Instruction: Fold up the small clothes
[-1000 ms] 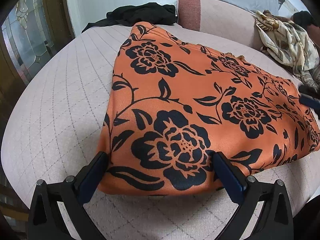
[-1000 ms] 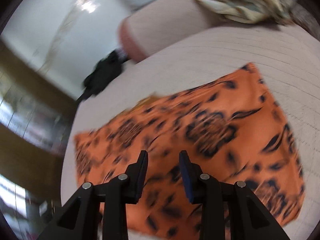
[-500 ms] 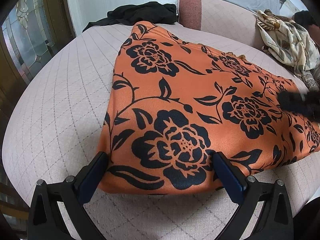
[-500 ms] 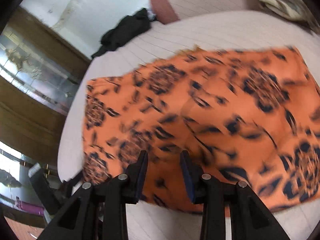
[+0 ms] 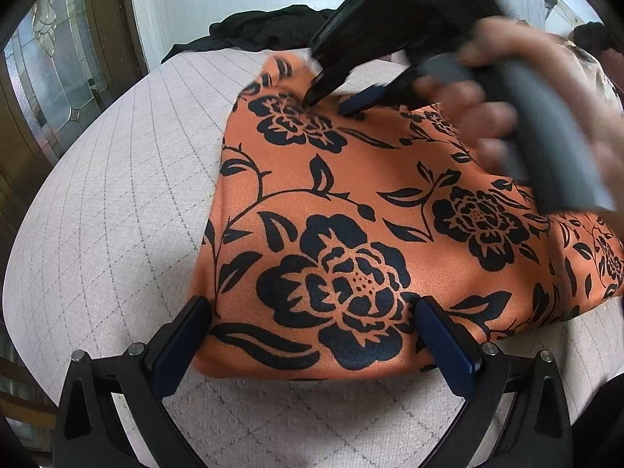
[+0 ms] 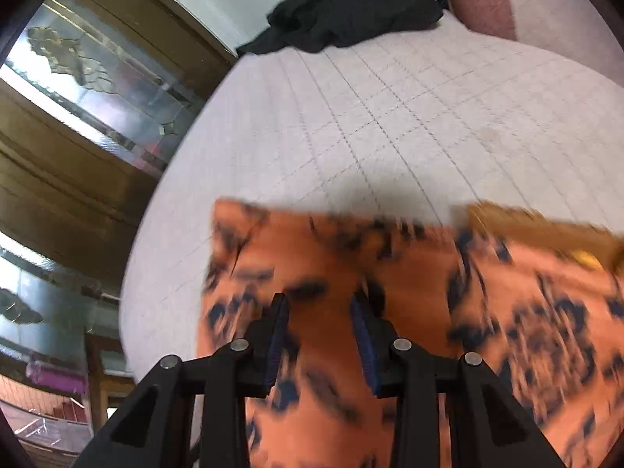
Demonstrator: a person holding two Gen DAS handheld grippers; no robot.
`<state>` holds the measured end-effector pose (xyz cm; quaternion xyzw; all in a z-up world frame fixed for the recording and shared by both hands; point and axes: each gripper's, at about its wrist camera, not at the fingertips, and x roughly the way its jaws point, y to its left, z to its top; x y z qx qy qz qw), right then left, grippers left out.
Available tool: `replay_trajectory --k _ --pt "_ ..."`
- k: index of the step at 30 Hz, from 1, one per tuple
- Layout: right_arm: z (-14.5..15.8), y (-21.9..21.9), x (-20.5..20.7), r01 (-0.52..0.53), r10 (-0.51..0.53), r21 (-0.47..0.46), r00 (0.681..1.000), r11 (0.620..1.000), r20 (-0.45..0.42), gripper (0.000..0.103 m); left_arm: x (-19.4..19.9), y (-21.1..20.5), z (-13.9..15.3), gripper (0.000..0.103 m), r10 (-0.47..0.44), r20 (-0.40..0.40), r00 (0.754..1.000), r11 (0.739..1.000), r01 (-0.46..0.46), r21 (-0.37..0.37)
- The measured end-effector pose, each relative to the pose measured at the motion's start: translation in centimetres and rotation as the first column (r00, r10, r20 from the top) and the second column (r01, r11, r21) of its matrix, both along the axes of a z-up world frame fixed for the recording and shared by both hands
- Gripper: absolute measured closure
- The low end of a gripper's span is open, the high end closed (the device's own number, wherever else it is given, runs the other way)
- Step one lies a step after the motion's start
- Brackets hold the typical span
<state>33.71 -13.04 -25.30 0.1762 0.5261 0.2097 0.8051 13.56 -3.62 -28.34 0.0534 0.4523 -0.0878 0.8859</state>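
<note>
Orange cloth (image 5: 351, 202) with a black flower-and-vine print lies flat on a pale quilted surface (image 5: 109, 202) stitched in a diamond grid. In the left wrist view the left gripper (image 5: 312, 327) sits at six o'clock with its jaws spread wide; the near hem of the cloth lies between the two blue-padded fingers (image 5: 440, 331), and whether the pads touch the fabric cannot be told. The right gripper (image 5: 331, 103) reaches in from one o'clock, blurred, its tips parted a little and down on the far corner of the cloth at twelve o'clock, beside a printed flower; the right hand (image 5: 503, 89) wraps its grey handle. In the right wrist view the right gripper (image 6: 319, 312) shows a moderate gap between its fingers (image 6: 360, 331), with nothing pinched between them, and the cloth (image 6: 390, 292) spreads under and beyond them, smeared by motion, its far edge running from nine to three o'clock. A crumpled black garment (image 6: 351, 4) lies well apart at twelve o'clock, at the far edge of the quilted surface. Leaded glass in a wooden frame (image 6: 97, 62) stands at ten o'clock.
</note>
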Motion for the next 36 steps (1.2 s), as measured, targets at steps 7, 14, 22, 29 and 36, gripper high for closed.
replay_trajectory --k 7,14,22,29,36 --pt "-1.2 -1.0 3.0 0.095 -0.094 0.104 0.995 0.990 -0.015 0.066 0.0 0.1 0.2 0.000 -0.011 -0.018 1.000 1.000 0.011 -0.006" --pt "2.5 -5.6 -3.8 0.137 -0.150 0.133 0.984 0.982 0.096 0.066 -1.3 0.9 3.1 0.000 0.024 0.126 0.992 1.000 -0.025 0.005" --pt "3.9 -11.4 -14.0 0.206 -0.205 0.007 0.970 0.978 0.133 0.066 0.5 2.2 2.0 0.000 0.121 0.077 0.990 0.989 -0.127 0.074" --pt "-2.1 -14.4 -20.2 0.287 -0.288 -0.007 0.957 0.958 -0.035 0.066 1.2 4.0 0.8 0.000 0.154 -0.026 0.988 0.986 -0.155 -0.066" --pt "0.7 -17.4 -24.9 0.381 -0.392 0.114 0.916 0.917 0.090 0.066 -2.7 6.2 3.4 0.000 0.164 0.034 0.986 0.973 -0.156 -0.171"
